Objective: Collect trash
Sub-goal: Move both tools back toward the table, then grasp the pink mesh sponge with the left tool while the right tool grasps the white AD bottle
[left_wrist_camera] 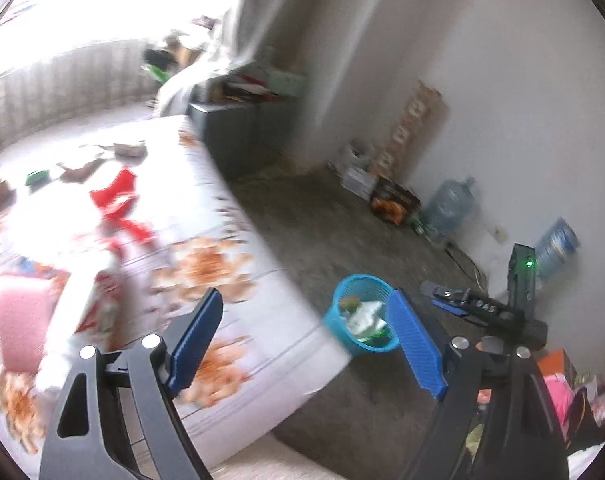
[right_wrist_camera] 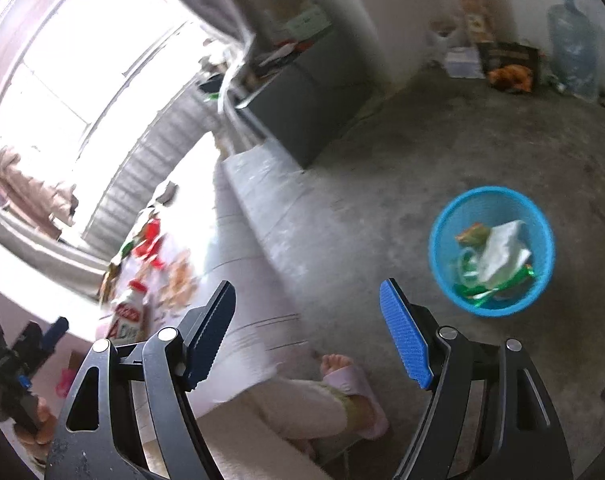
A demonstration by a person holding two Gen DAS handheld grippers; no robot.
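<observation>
A blue mesh bin stands on the concrete floor beside the bed and holds white paper and green and orange wrappers. More trash lies on the floral bed sheet: a red wrapper, brown wrappers, a small green piece and a red-capped white bottle. My left gripper hangs open over the bed's edge with nothing between its fingers. My right gripper is open and empty too, left of the bin; it also shows in the left wrist view.
A grey cabinet stands past the bed's corner. Boxes and two big water jugs line the white wall. A person's foot in a pale slipper rests on the floor below my right gripper. A pink item lies on the bed.
</observation>
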